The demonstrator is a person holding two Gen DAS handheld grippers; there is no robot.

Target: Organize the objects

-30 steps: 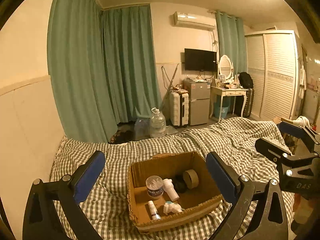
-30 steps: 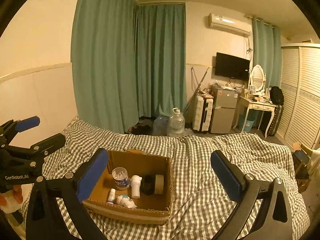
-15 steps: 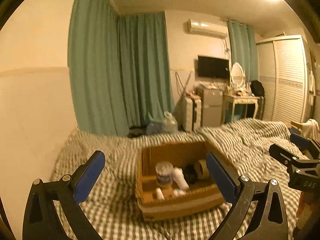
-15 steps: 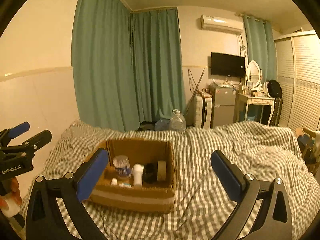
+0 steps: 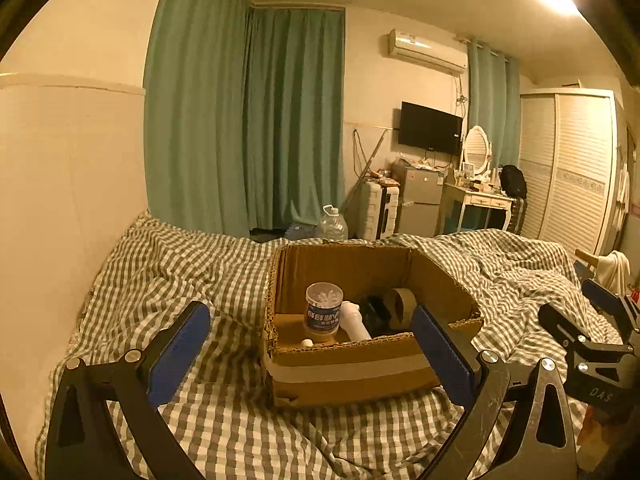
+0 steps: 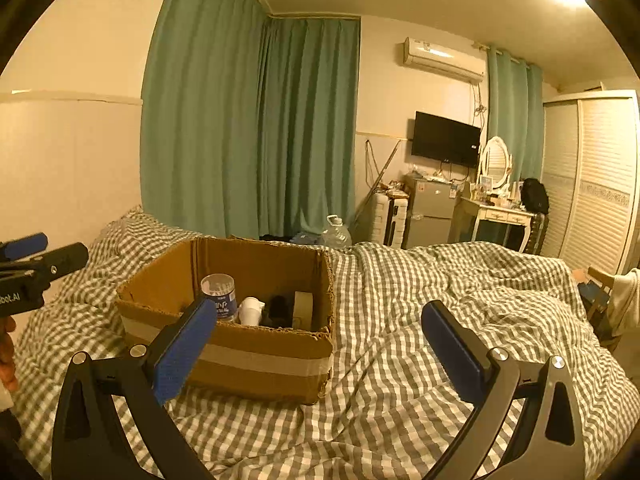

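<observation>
An open cardboard box [image 5: 352,368] sits on a checked bed cover [image 5: 180,280]. In it stand a clear lidded jar with a blue label [image 5: 323,312], a white bottle [image 5: 356,322], a dark object [image 5: 374,312] and a tape roll [image 5: 402,304]. My left gripper [image 5: 310,354] is open and empty, just in front of the box. My right gripper [image 6: 320,344] is open and empty, in front of the box's right corner [image 6: 324,344]. The jar [image 6: 220,294] and white bottle [image 6: 250,311] also show in the right wrist view.
A white wall panel [image 5: 72,200] runs along the bed's left side. Green curtains [image 5: 248,120], a water jug [image 5: 332,224], a suitcase, a small fridge [image 5: 420,200] and a dressing table stand beyond the bed. A chair [image 6: 600,292] is at the right edge.
Both grippers have dropped lower and moved closer to the box, so I now see it from the side rather than from above. Both stay open and empty.
</observation>
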